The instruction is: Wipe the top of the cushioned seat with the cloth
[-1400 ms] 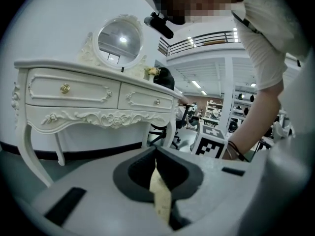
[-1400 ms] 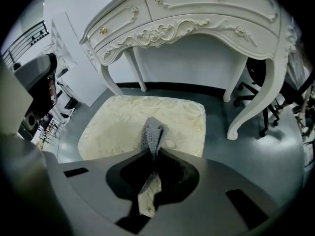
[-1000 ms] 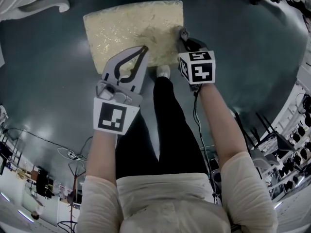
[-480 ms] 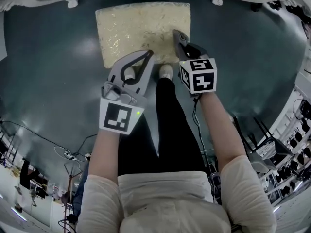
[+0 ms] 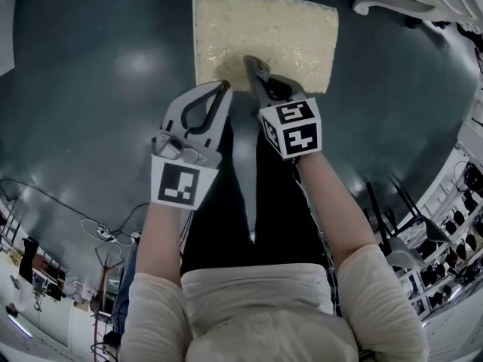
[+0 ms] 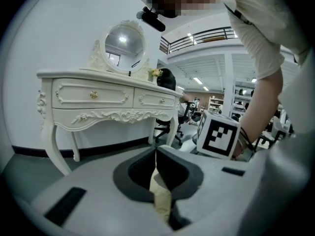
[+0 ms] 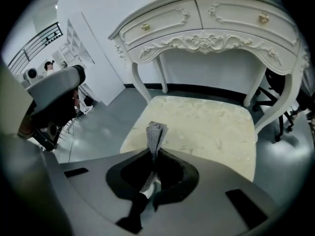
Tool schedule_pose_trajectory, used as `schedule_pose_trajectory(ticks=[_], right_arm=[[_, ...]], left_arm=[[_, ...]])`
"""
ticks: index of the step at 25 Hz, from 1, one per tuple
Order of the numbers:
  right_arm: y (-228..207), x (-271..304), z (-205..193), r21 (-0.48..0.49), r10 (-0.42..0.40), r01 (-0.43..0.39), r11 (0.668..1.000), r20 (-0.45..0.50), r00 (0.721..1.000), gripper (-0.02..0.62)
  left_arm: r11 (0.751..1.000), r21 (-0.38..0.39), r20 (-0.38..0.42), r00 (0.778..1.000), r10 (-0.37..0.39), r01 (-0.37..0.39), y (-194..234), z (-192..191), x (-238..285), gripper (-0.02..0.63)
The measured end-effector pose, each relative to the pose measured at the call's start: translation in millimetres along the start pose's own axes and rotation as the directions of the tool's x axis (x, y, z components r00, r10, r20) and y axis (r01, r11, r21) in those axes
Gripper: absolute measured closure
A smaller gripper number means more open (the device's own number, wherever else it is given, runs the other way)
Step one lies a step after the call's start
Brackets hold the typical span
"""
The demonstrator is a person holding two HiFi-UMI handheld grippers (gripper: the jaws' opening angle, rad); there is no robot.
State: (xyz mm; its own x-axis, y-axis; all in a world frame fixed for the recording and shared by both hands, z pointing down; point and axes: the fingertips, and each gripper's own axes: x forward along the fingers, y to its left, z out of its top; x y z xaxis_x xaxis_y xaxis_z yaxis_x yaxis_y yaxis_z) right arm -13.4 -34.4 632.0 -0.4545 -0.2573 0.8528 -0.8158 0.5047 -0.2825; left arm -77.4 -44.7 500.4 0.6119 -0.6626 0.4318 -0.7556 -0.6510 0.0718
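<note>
The cushioned seat (image 5: 264, 40) is a cream, patterned square on the dark floor, straight ahead in the head view. My right gripper (image 5: 250, 61) reaches over the seat's near part. Its jaws are shut on a folded grey cloth (image 7: 156, 133) that sticks up past the tips, above the seat (image 7: 206, 132). My left gripper (image 5: 223, 87) hangs shut just off the seat's near left corner, level with the dressing table in its own view (image 6: 156, 154). A cream sliver shows in the gap behind its tips; I cannot tell what it is.
A white carved dressing table (image 7: 211, 28) with a round mirror (image 6: 125, 42) stands right behind the seat, its legs (image 5: 392, 2) flanking it. The person's dark-trousered legs (image 5: 253, 202) are below the grippers. Cables (image 5: 90, 228) lie on the floor at the left. Chairs (image 5: 423, 225) stand at the right.
The right gripper has swung left and forward with the cloth, from the seat's near right corner to over its near middle. The left gripper stays shut near the same spot.
</note>
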Motion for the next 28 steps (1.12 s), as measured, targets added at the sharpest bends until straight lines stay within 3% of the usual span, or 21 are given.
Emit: schedule_pose_trajectory(ticks=[6, 13, 28], right_arm=[[68.3, 35.8, 5.0, -0.008, 0.049, -0.049, 0.999, -0.026, 0.998, 0.568], [101.2, 66.6, 10.5, 0.014, 0.066, -0.066, 0.998, -0.039, 0.997, 0.568], [48.2, 60.8, -9.8, 0.052, 0.021, -0.016, 0.998, -0.090, 0.996, 0.568]], left_arm=[[0.999, -0.025, -0.011, 1.000, 0.022, -0.022, 36.2, -23.1, -43.2, 0.603], [0.998, -0.054, -0.025, 0.999, 0.041, -0.042, 67.7, -43.6, -69.5, 0.603], [0.998, -0.065, -0.018, 1.000, 0.010, -0.011, 48.5, -31.9, -37.8, 0.603]])
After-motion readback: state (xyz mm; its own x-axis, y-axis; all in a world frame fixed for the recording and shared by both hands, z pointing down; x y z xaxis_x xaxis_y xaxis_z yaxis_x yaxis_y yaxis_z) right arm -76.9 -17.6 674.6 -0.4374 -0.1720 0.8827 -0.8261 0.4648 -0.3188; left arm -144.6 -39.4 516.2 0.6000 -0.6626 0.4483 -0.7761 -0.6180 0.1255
